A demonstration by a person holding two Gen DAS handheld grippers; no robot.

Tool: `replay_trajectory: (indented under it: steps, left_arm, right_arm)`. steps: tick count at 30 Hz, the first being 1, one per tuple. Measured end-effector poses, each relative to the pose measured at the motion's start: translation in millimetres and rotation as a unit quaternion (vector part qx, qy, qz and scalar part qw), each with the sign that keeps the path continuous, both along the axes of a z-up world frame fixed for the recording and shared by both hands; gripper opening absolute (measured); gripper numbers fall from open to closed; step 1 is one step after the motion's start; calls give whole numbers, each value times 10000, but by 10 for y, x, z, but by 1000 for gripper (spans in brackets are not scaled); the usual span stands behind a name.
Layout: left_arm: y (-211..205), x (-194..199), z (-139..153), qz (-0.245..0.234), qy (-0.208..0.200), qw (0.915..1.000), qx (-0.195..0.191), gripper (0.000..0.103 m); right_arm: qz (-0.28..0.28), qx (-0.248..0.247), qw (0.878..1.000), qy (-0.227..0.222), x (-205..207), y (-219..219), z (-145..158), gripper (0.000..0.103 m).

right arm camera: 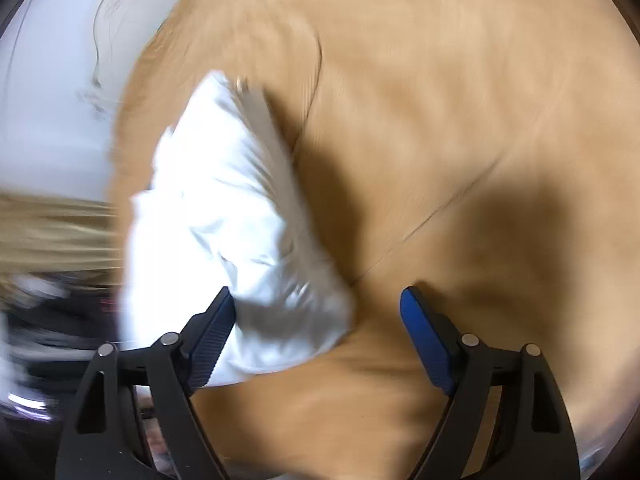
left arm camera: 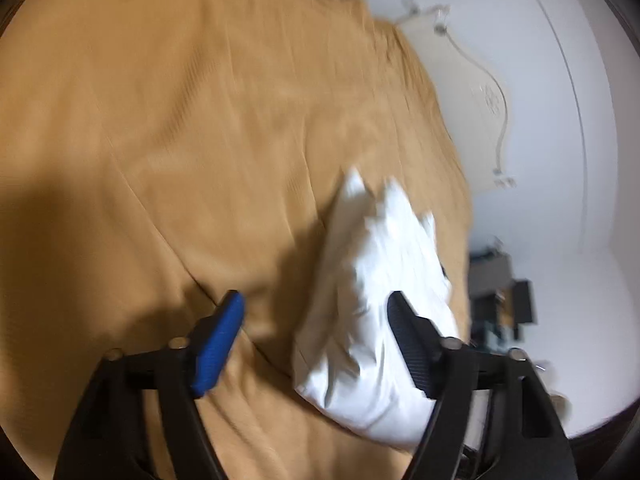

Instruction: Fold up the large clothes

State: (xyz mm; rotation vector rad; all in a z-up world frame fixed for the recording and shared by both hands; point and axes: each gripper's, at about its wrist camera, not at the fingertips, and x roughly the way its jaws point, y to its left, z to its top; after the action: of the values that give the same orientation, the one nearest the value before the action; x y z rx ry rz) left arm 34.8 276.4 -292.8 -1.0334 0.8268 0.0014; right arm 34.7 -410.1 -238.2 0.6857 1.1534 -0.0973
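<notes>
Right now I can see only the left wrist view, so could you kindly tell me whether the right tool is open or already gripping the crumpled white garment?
Observer: The right tool is open and grips nothing; its jaws stand wide apart.
Operator: Thank you. Where does the garment lie relative to it?
Observer: The crumpled white garment lies on the tan bed cover, ahead and to the left. Its near corner shows between the tool's fingers, next to the left finger. The blur hides whether they touch.
</notes>
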Motion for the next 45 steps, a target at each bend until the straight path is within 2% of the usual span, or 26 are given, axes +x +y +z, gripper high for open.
replay_trajectory:
  steps: [1,2,3,4,5,7,10,12,14,15,16,19,20,22,24,25,26,28,29,30,32,34,35,36,38,45]
  left_arm:
    - [89,7,42,41,-86,9999,-50,75]
    - [55,79,94,44,-179,9997,-138,75]
    - [26,118,166,14,-289,9993,-217,75]
    - [-42,174,242,-101,-399,9989,-234,75]
    - [-50,172,320,-249,-484,9983,-190,75]
    - [-476,567,602,-965,-799,9921,-28,75]
    - [-1043,874,823,-2031,-1188,9711,411,75]
    - [-1521,1040,828,-2672,-1236,9520,844,76]
    - [-1886,1294,673,-3035,-952,9343,1609,76]
    - [-1981,1332,550,-3097,-719,9281,1937,75]
    - [-2026,1396,414,-3129,-576,9239,2125,75]
    - [-2010,1308,259,-3036,-645,9153,2568,75]
    - [-1963,1204,277,-3003,-637,9159,2585,75]
    - [-1847,1177,220,-2924,-649,9210,2490,75]
    - [-1713,1032,178,-2896,-658,9249,2372,75]
    - [-1614,839,273,-2872,-673,9276,2292,75]
    - [-1546,826,307,-2859,-691,9312,2155,75]
    - [-1350,661,406,-2858,-783,9391,1740,75]
    - [-1272,613,474,-2770,-891,9453,1473,75]
    - [-1214,703,491,-2610,-1007,9525,1200,76]
    - [-845,472,597,-2234,-1096,9659,711,76]
    - [-469,212,530,-1734,-874,9809,149,83]
    - [-364,96,492,-1587,-820,9839,-77,83]
    - [-238,-33,425,-1426,-773,9861,-374,83]
    - [-102,-214,319,-1186,-687,9883,-662,83]
    - [127,-368,-64,-864,22,9900,-1116,83]
  right_arm:
    - [192,-902,9956,-138,47,163,224,84]
    - [406,-1696,9839,-388,88,371,428,84]
    - [743,-2233,9690,-751,89,592,610,84]
    - [1182,-2414,9568,-1105,137,893,738,83]
    - [1574,-2346,9497,-1350,176,1141,791,82]
    - [2446,-1999,9331,-1719,322,1725,770,77]
    - [3273,-1976,9067,-1780,486,2387,506,64]
    - [3522,-2346,8905,-1670,512,2580,231,64]
    - [3556,-2516,8889,-1418,523,2560,-75,68]
    - [3524,-2470,8927,-1336,430,2315,-182,73]
    - [3440,-2386,8982,-1339,460,2288,-265,80]
    - [3130,-2319,9141,-1125,426,1977,-191,81]
    - [3001,-2418,9169,-1043,388,1961,-114,81]
    - [2990,-2365,9155,-1282,165,2025,143,80]
    - [3289,-2121,9068,-1563,11,2171,289,79]
    - [3466,-1997,9018,-1634,-45,2256,327,78]
    - [3607,-1930,8972,-1665,-20,2346,288,78]
    - [3887,-2143,8840,-1466,64,2551,66,77]
    - [3956,-2287,8805,-1260,214,2643,-151,77]
    - [3909,-2287,8837,-1179,248,2646,-292,78]
    - [3868,-2271,8852,-1232,255,2637,-329,79]
    - [3901,-2234,8851,-1206,277,2647,-337,80]
    - [3884,-2176,8875,-1192,282,2627,-336,81]
    - [3873,-2122,8892,-1192,298,2614,-344,81]
    - [3858,-2131,8898,-1185,307,2619,-335,81]
    - [3841,-2210,8893,-1126,354,2647,-320,84]
